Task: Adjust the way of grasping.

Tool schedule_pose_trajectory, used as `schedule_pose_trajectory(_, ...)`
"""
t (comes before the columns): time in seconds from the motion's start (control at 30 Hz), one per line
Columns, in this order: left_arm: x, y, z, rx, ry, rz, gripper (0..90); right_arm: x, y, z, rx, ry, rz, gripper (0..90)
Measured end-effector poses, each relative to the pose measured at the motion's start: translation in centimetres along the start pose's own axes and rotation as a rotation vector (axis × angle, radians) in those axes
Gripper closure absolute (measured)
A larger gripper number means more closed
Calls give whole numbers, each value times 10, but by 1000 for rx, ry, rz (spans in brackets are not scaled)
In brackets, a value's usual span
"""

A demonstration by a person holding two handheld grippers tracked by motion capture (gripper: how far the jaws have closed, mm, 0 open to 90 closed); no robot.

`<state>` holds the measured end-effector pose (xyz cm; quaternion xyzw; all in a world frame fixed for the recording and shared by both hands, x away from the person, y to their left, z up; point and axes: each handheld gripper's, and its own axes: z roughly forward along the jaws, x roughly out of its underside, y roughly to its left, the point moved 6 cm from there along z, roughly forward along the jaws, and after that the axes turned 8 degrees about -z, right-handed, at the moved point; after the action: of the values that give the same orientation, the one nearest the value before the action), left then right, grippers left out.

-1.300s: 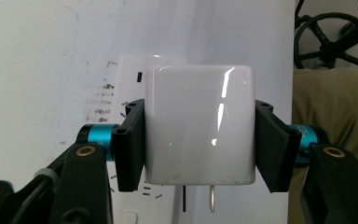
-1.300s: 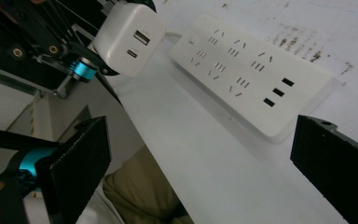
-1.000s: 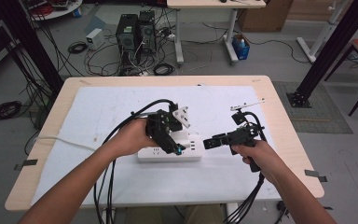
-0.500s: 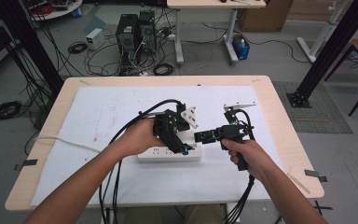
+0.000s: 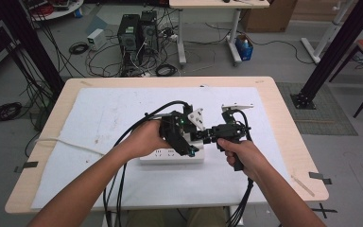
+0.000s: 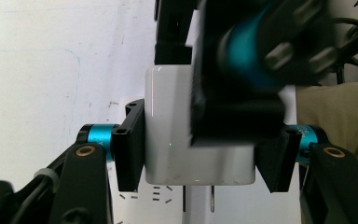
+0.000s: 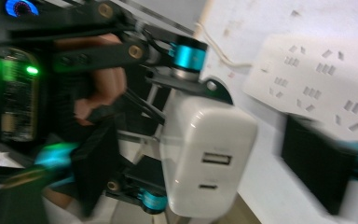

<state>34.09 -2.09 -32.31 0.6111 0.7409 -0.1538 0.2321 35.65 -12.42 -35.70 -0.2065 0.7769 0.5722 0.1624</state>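
L gripper [image 5: 185,142] clamped white charger [image 6: 177,135] by its sides, prongs down, just above power strip [image 5: 170,156] at table [image 5: 283,118] centre. R gripper [image 7: 205,154] came in from the right w/ jaws either side of charger, just been closing, pads not seen pressing on it yet. USB ports faced R gripper.

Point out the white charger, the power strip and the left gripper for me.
white charger [image 6: 168,121]: left gripper view, its front face.
power strip [image 5: 163,157]: high view, its top left part.
left gripper [image 6: 198,156]: left gripper view, midway between its fingertips.
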Motion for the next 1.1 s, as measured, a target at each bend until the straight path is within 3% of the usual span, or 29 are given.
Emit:
schedule_pose_trajectory(0.87, -2, -1, -1, -20, -24, 22, 425, 2, -3, -1, -62, 4, 115, 569)
schedule_pose_trajectory(1.03, -2, -2, 0, -44, -22, 41, 425, 2, -4, -2, -65, 3, 164, 618)
schedule_pose_trajectory(1.1, -2, -2, 1, -54, -19, 42, 425, 1, -5, -2, -61, 0, 156, 620)
